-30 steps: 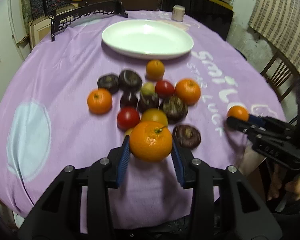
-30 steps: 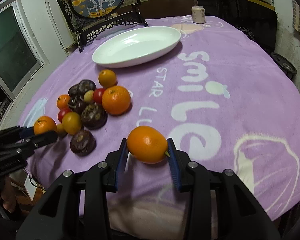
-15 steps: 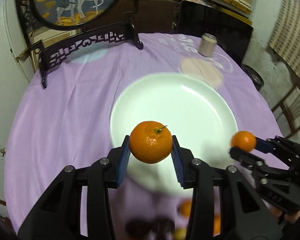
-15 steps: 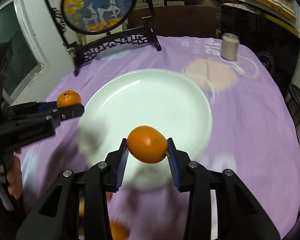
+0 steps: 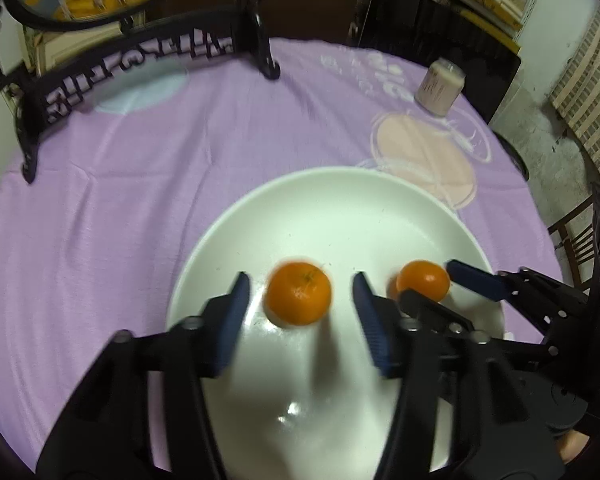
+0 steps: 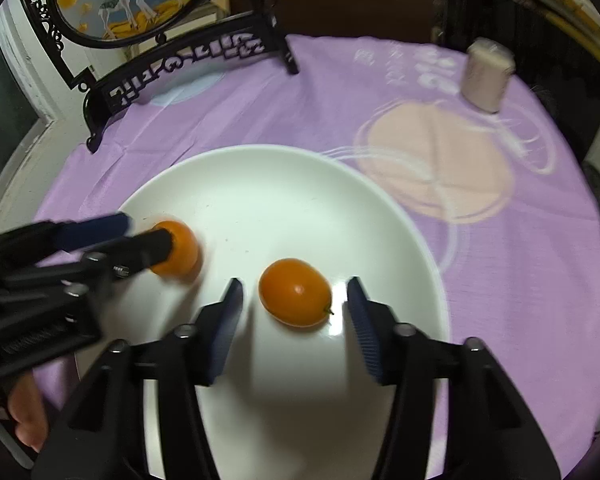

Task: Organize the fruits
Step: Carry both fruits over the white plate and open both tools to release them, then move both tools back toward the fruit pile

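The left gripper [image 5: 298,312] has just been opening: its blue pads stand clear on either side of the round orange [image 5: 299,294], which lies between them at lower centre of its frame, no longer pressed. The right gripper [image 6: 294,316] has likewise just been opening around the oval orange [image 6: 295,292], whose long axis slants from upper left to lower right; each fruit lies straight ahead of its own jaws. Both sit in the white plate [image 6: 284,172]. Under it spreads a purple tablecloth [image 6: 512,280], with a small jar [image 6: 486,76] at upper right and a dark carved screen stand [image 6: 180,68] at upper left.
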